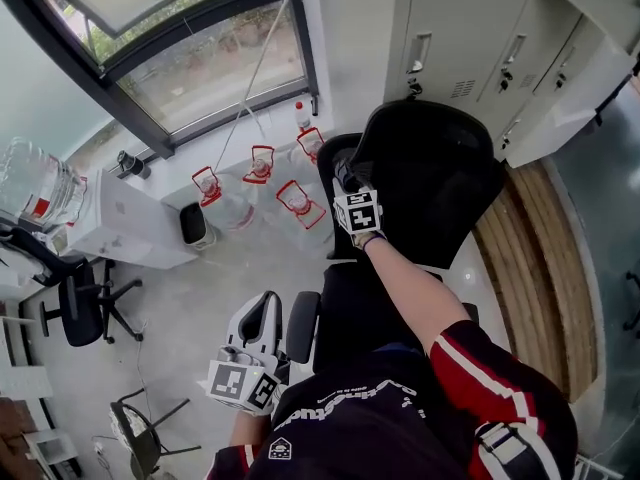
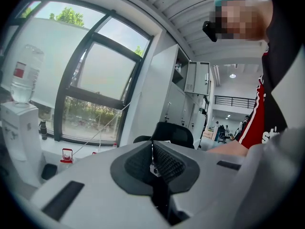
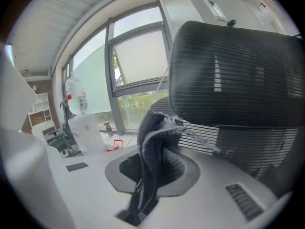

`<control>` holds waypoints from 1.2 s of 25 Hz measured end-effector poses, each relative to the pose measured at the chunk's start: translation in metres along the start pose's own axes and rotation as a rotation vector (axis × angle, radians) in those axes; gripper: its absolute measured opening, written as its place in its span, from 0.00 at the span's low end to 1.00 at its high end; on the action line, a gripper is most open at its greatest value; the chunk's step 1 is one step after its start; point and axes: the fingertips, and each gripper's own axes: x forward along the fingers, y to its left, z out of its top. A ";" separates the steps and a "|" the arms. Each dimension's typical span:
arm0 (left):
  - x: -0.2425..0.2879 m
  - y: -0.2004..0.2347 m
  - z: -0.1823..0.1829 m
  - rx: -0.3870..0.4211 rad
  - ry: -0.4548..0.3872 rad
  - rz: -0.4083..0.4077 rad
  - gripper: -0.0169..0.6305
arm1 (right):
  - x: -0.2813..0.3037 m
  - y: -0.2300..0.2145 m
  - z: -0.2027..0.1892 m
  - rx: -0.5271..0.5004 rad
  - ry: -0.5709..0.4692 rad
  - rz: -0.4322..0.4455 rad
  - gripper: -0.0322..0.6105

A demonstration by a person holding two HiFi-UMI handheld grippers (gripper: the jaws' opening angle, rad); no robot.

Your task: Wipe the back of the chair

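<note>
A black office chair with a mesh back (image 1: 435,173) stands in front of me, its seat (image 1: 350,313) close to my body. My right gripper (image 1: 347,176) reaches the left edge of the chair back. In the right gripper view it is shut on a dark grey cloth (image 3: 155,144), which bunches up between the jaws right beside the mesh back (image 3: 238,70). My left gripper (image 1: 267,313) hangs low at the left, away from the chair, jaws shut with nothing in them. In the left gripper view the chair (image 2: 174,133) shows beyond the shut gripper (image 2: 153,162).
Three clear water jugs with red handles (image 1: 260,164) stand on the floor under the window. A white water dispenser (image 1: 130,223) with a big bottle (image 1: 30,183) stands at the left beside a small black bin (image 1: 193,224). Grey lockers (image 1: 480,48) line the back; another black chair (image 1: 85,303) is left.
</note>
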 end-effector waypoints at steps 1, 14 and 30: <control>-0.003 0.002 0.001 0.001 -0.003 0.009 0.07 | 0.004 0.009 0.003 -0.003 -0.001 0.016 0.16; -0.017 0.004 0.003 -0.001 -0.019 0.002 0.07 | -0.012 0.061 0.009 -0.023 -0.010 0.135 0.16; 0.026 -0.105 -0.010 0.054 0.003 -0.325 0.07 | -0.167 -0.048 -0.011 0.038 -0.158 0.018 0.15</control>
